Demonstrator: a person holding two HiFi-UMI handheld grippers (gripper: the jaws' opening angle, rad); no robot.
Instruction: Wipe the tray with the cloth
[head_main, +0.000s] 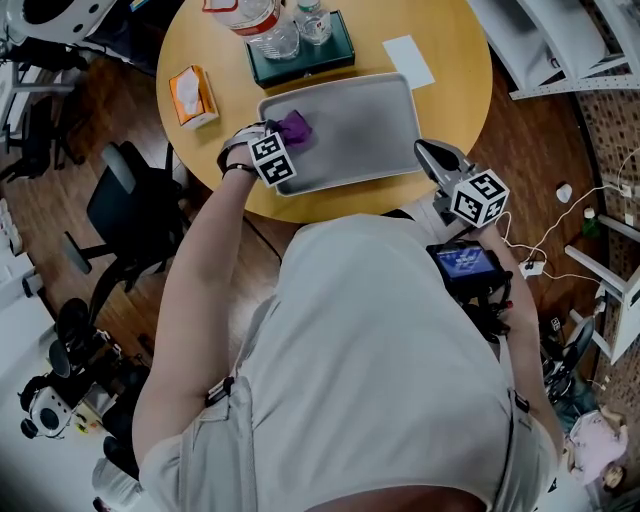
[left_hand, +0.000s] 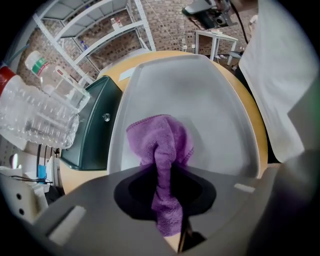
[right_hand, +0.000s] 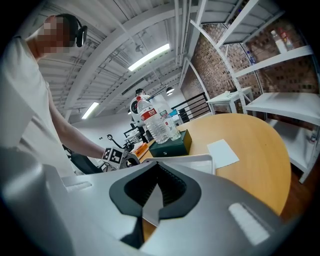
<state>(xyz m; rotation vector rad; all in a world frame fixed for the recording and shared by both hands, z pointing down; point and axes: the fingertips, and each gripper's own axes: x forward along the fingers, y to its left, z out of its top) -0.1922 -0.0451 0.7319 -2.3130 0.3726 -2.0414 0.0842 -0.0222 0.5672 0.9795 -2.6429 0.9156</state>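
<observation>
A grey tray (head_main: 360, 130) lies on the round wooden table (head_main: 460, 90). A purple cloth (head_main: 296, 127) rests bunched on the tray's left part. My left gripper (head_main: 284, 139) points steeply down and is shut on the cloth. In the left gripper view the cloth (left_hand: 160, 145) runs up between the jaws and spreads onto the tray (left_hand: 200, 100). My right gripper (head_main: 433, 156) is at the tray's near right corner. In the right gripper view its jaws (right_hand: 154, 202) are shut on a thin grey edge of the tray (right_hand: 197, 161).
Behind the tray stands a dark green box (head_main: 300, 55) with plastic bottles (head_main: 265, 25) on it. An orange tissue pack (head_main: 192, 95) lies at the table's left and a white paper (head_main: 408, 60) at the back right. A black office chair (head_main: 125, 215) stands left of the table.
</observation>
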